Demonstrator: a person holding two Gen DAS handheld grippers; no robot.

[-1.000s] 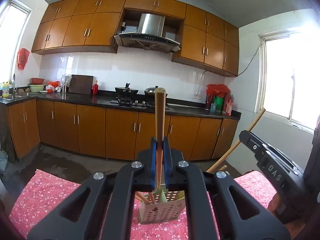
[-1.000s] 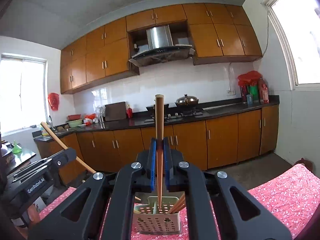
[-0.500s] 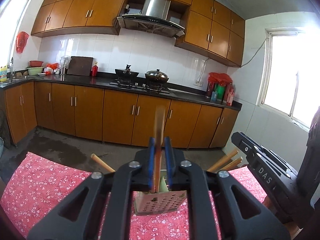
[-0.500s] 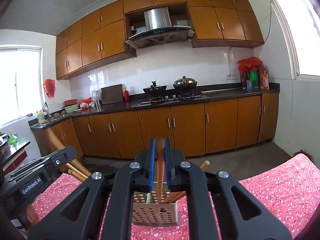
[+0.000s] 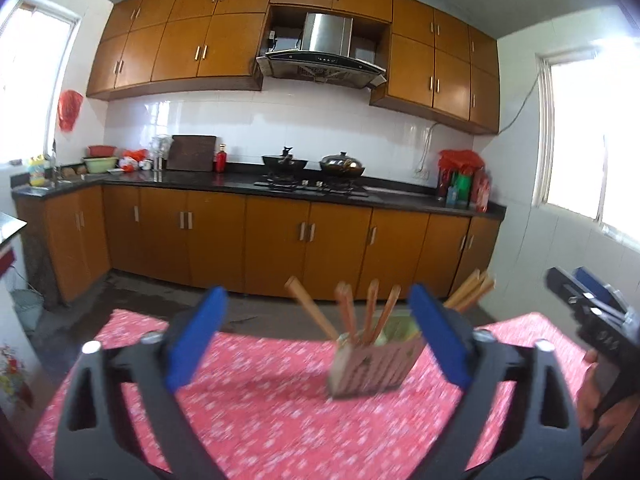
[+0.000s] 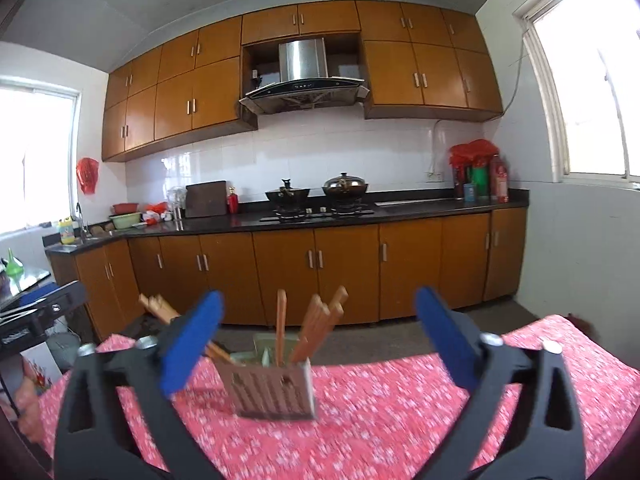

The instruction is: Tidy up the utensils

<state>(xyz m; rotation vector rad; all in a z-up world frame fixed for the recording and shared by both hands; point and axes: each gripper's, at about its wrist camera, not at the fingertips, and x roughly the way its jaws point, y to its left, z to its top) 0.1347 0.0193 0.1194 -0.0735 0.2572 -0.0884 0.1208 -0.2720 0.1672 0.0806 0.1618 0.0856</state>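
A perforated beige utensil holder (image 5: pixel 376 368) stands on the red flowered tablecloth (image 5: pixel 260 400) with several wooden chopsticks (image 5: pixel 370 308) leaning in it. My left gripper (image 5: pixel 316 296) hangs just in front of it, its jaws opening wide with nothing pressed between the blue pads (image 5: pixel 200 332). In the right wrist view the same holder (image 6: pixel 272 390) and chopsticks (image 6: pixel 280 320) sit ahead of my right gripper (image 6: pixel 320 294), whose jaws are also opening, empty. Each gripper shows at the edge of the other's view: the right gripper (image 5: pixel 588 312), the left gripper (image 6: pixel 40 312).
Beyond the table's far edge lies grey floor, then a row of brown cabinets (image 5: pixel 280 240) under a black counter (image 6: pixel 400 210) with two pots on the stove (image 6: pixel 316 200). Windows light both side walls. A hand (image 5: pixel 588 400) holds the right gripper.
Both grippers went from shut on one upright chopstick each to wide open. The chopsticks now stand in the holder, and both views have sunk and pulled back a little.
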